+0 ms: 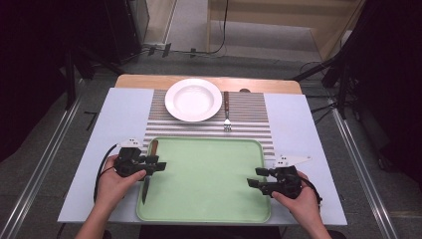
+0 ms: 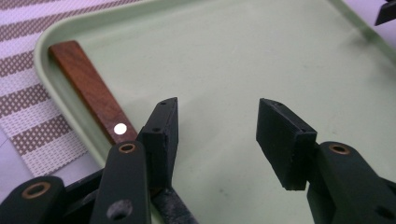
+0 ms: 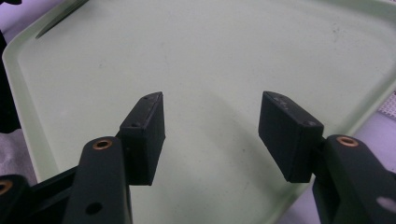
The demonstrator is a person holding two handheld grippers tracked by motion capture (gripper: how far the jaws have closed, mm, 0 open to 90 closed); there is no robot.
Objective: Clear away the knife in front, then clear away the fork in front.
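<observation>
A knife with a brown wooden handle (image 1: 155, 147) lies along the left side of the pale green tray (image 1: 209, 174), blade toward the near edge. My left gripper (image 1: 162, 167) hovers just over it, open. In the left gripper view the handle (image 2: 88, 86) runs under the left jaw, and the gap of the gripper (image 2: 217, 126) holds nothing but bare tray (image 2: 243, 56). My right gripper (image 1: 252, 182) stands open over the tray's near right part. In the right gripper view its jaws (image 3: 212, 126) frame bare tray (image 3: 210, 51), with the knife blade (image 3: 60, 18) far off.
A white plate (image 1: 193, 99) sits on a striped placemat (image 1: 249, 119) behind the tray, with a wooden-handled fork (image 1: 226, 112) to its right. A light blue sheet (image 1: 119, 119) covers the table on both sides. Dark stands and cables flank the table.
</observation>
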